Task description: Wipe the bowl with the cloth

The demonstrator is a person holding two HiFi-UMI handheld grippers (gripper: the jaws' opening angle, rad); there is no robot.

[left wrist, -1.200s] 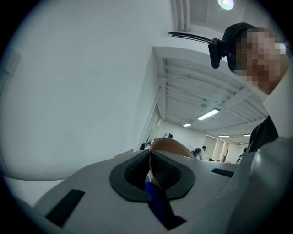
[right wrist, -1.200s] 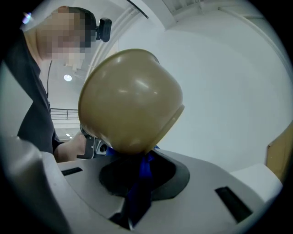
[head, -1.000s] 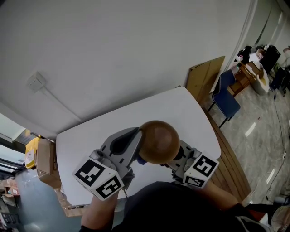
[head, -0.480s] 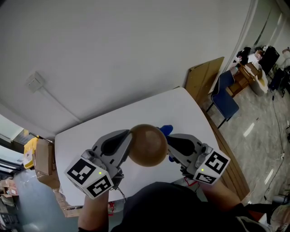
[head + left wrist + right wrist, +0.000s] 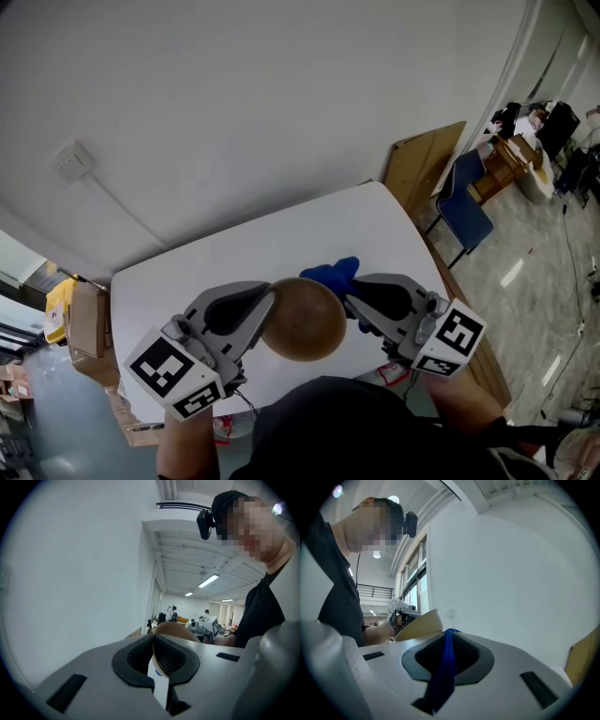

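Above table point(image 5: 234, 251) — cloth point(image 5: 330, 275) emerged from behind bowl point(image 5: 303, 320)

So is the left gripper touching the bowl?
Touching. In the left gripper view, the left gripper has its jaws shut on the rim of the bowl, pressing it from both sides.

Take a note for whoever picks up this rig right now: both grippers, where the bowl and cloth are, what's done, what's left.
The left gripper is shut on the rim of the brown bowl, holding it in the air above the white table.
The right gripper is shut on the blue cloth, beside the bowl's far side; contact is unclear.
Done: both things are in hand.
Left: wipe the bowl; how much is already wiped cannot be told.
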